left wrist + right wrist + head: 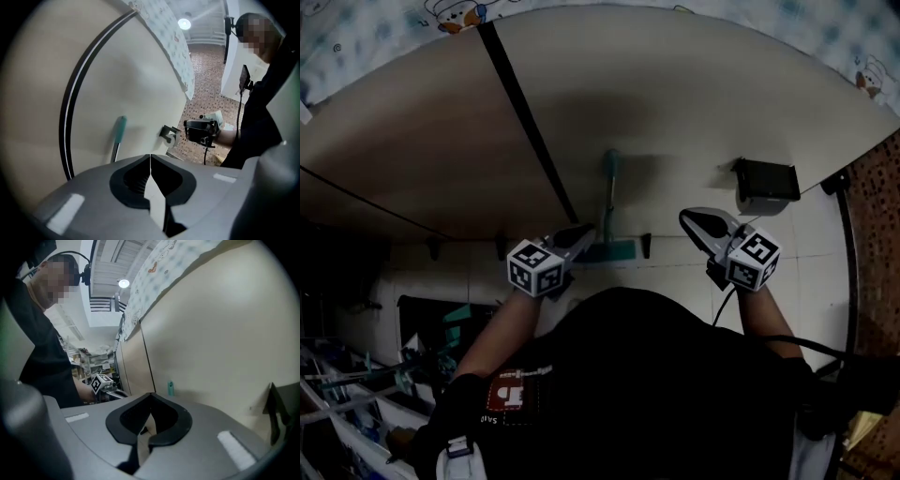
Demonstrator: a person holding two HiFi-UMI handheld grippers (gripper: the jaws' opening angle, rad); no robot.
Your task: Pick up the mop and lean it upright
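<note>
The mop (pixel 609 192) stands upright against the beige wall, its teal grip at the top and its teal head (pixel 611 251) on the floor by the wall's foot. My left gripper (pixel 581 232) is shut and empty, just left of the mop head and not touching the handle. The right gripper (pixel 696 221), also shut and empty, is further right. The left gripper view shows the teal grip (pixel 120 129) beyond the closed left gripper (pixel 150 157). The right gripper view shows only the handle's tip (pixel 171 388) over the closed right gripper (pixel 151 395).
A black strip (pixel 525 112) runs up the wall left of the mop. A dark box (pixel 766 180) is fixed to the wall at the right, near a brown patterned floor (pixel 877 216). A drying rack (pixel 356 394) stands at lower left. A cable (pixel 727 305) hangs from the right gripper.
</note>
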